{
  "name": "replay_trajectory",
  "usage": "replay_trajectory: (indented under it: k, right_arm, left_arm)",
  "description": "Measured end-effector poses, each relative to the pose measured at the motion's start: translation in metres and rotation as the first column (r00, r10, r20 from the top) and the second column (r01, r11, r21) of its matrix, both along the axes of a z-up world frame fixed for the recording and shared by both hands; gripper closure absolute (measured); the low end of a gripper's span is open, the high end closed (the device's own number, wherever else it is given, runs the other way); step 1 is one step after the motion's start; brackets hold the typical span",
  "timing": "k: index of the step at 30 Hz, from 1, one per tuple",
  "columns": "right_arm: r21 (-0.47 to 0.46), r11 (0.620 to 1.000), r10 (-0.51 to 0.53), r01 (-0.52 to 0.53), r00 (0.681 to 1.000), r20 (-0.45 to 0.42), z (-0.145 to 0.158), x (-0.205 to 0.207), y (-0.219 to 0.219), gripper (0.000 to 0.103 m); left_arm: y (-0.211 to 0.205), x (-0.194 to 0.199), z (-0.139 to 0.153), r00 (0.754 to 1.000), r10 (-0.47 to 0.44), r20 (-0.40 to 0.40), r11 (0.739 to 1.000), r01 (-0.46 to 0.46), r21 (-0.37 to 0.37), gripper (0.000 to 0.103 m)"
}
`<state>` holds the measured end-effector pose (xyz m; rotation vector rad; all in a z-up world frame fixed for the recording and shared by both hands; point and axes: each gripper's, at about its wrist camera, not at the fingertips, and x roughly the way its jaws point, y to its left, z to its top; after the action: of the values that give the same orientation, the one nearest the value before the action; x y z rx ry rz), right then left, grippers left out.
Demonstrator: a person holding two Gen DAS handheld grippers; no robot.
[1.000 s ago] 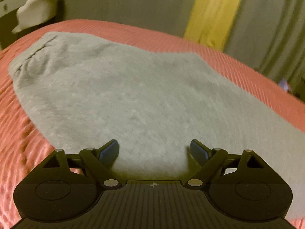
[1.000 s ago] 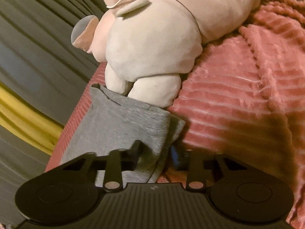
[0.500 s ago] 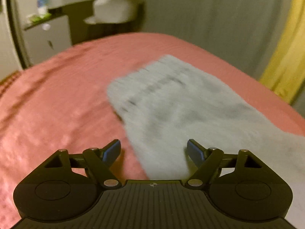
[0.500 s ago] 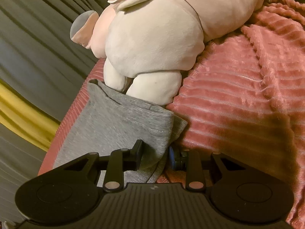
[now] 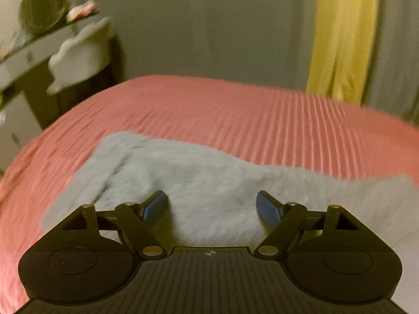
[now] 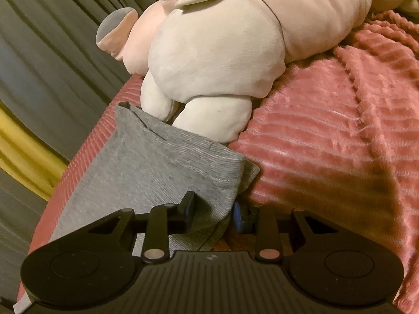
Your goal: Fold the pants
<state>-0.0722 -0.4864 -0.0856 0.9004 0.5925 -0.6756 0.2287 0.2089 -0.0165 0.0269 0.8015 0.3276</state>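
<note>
- Pants (image 5: 209,183) lie grey and mostly flat on the pink ribbed bedspread (image 5: 235,120), running across the bed; one end sits in the left wrist view, the other end in the right wrist view.
- Left gripper (image 5: 212,206) hovers low over the cloth, blue pads (image 5: 154,208) wide apart, nothing between them. Not gripping yet. View is motion-blurred, so I can't tell exactly which edge it's lined up on.
- Far left, off the bed: grey dresser (image 5: 23,57) with a white fluffy thing (image 5: 78,55) on it. Yellow curtain (image 5: 340,34) behind the bed. Irrelevant to the fold.
- Right gripper (image 6: 213,210) is clamped on a corner of the pants' ribbed end; fabric bunches between the nearly closed fingers.
- Plush toy (image 6: 222,47) lies just past that end, its feet touching or overlapping the fabric edge. Can't tell whether it pins the cloth.
- Step in hand, my read: securing both grab points before the fold. Right side done, left pending.
- Next move needs: left drops onto an edge, pinches all layers, then both lift and carry together. Watch the plush for snagging that end.
</note>
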Motion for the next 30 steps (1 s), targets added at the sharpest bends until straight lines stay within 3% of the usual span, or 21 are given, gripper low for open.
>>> replay_trajectory:
  k: [3,6,9,12,15,18,22,26,30]
  right_arm:
    - [-0.011,1.0,0.001,-0.001,1.0,-0.01,0.0,0.002,0.001,0.073]
    - [-0.028,1.0,0.006,-0.006,1.0,-0.025,0.001,0.004,0.003,0.073]
    - [-0.026,1.0,0.004,-0.005,1.0,-0.022,0.0,0.004,0.003,0.072]
    - [-0.012,1.0,-0.001,0.001,1.0,-0.005,-0.002,0.002,0.0,0.072]
    - [0.004,1.0,-0.006,0.006,1.0,0.016,-0.004,-0.003,-0.002,0.071]
    - [0.02,1.0,-0.007,0.006,0.999,0.035,-0.006,-0.006,-0.005,0.068]
    - [0.028,1.0,0.01,-0.011,0.998,0.058,-0.006,-0.009,-0.007,0.057]
    - [0.063,0.998,0.006,-0.012,0.995,0.1,-0.005,-0.013,-0.01,0.05]
    - [0.133,0.991,-0.037,0.009,0.978,0.204,-0.006,-0.027,-0.014,0.05]
  left_arm:
    - [-0.003,0.019,-0.015,0.999,0.04,-0.012,0.992,-0.039,0.118,0.018]
    - [0.013,0.032,-0.016,0.993,0.116,0.004,0.991,-0.116,0.064,0.02]
    - [0.007,0.038,-0.008,0.985,0.171,-0.011,0.98,-0.169,0.103,0.023]
    - [-0.011,0.028,0.003,0.983,0.181,-0.014,0.977,-0.179,0.114,0.019]
    - [-0.034,-0.006,0.013,0.997,0.075,-0.006,0.996,-0.075,0.04,0.017]
    - [-0.059,-0.043,0.019,0.998,-0.059,-0.002,0.998,0.059,-0.038,0.012]
    - [-0.094,-0.089,0.011,0.982,-0.185,-0.03,0.973,0.178,-0.145,0.01]
    - [-0.118,-0.112,-0.003,0.976,-0.203,-0.076,0.941,0.173,-0.29,0.011]
    - [-0.132,-0.125,0.002,0.967,-0.253,-0.033,0.917,0.229,-0.327,0.01]
